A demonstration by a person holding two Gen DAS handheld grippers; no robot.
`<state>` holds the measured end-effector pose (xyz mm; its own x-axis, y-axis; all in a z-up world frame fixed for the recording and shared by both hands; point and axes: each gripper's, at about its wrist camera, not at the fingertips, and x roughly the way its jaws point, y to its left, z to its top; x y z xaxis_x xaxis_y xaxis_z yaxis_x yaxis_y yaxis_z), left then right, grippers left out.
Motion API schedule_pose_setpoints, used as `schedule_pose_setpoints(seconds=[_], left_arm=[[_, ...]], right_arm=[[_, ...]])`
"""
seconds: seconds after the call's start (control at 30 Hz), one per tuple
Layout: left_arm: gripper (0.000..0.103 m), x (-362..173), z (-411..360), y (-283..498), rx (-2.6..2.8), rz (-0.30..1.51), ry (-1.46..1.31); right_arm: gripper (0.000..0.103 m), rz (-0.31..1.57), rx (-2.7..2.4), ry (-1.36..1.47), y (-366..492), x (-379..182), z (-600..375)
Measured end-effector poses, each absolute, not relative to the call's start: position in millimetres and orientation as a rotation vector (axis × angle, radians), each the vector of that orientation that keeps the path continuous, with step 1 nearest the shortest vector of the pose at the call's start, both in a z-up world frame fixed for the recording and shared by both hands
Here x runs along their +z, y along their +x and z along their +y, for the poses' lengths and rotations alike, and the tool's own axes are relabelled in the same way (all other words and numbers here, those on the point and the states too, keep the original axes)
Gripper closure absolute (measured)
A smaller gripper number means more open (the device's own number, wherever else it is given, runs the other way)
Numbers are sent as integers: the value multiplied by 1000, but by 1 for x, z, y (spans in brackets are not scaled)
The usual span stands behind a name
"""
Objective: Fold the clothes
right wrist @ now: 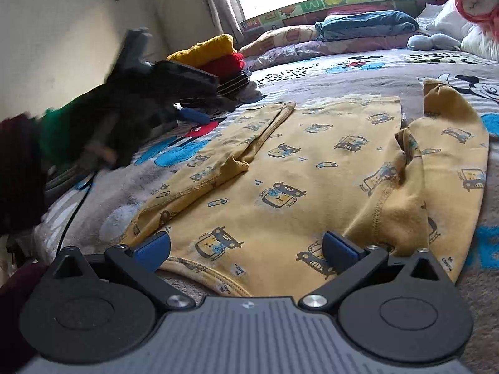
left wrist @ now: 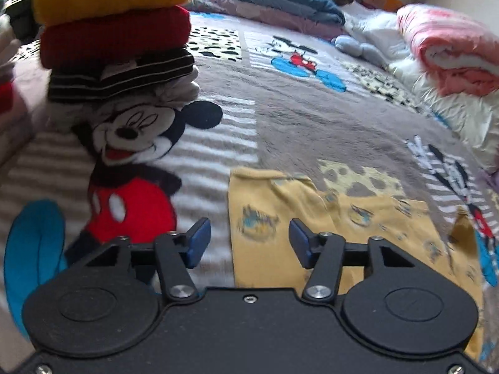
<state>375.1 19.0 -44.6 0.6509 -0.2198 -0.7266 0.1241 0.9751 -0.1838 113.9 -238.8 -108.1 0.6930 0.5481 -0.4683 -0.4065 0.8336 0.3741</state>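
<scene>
Yellow printed shirt (left wrist: 327, 227) lies on the bed (left wrist: 296, 118) under the released left tongs (left wrist: 249, 237); a stack of folded clothes (left wrist: 115, 34) stands beyond. From the right wrist, right tongs (right wrist: 246, 246) gape empty over the shirt, sleeves turned in, body probably still unfolded.

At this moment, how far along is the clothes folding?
Done: a folded stack of yellow, red and striped items sits on the bed. In hand: nothing; the left gripper and right gripper are open over the yellow printed shirt, one sleeve folded in. Left: the other sleeve, crumpled, and the body folds.
</scene>
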Motion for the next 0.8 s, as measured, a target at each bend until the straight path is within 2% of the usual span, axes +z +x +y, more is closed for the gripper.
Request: schedule_pose_setpoints(seconds=[0.17, 0.37, 0.4, 0.43, 0.5, 0.8], left_arm=[[56, -50, 19, 410, -191, 878, -109], [68, -61, 13, 429, -210, 920, -115], [72, -63, 12, 429, -209, 919, -116], [86, -64, 12, 428, -211, 910, -119], [101, -59, 12, 423, -219, 880, -123], [102, -8, 9, 376, -212, 697, -29]], right_arm=[[0, 583, 533, 229, 112, -110, -235], [0, 569, 541, 252, 113, -112, -238], [0, 568, 543, 256, 113, -112, -239], [0, 566, 545, 260, 113, -112, -239], [0, 563, 548, 269, 113, -112, -240], [0, 547, 555, 301, 113, -114, -242]])
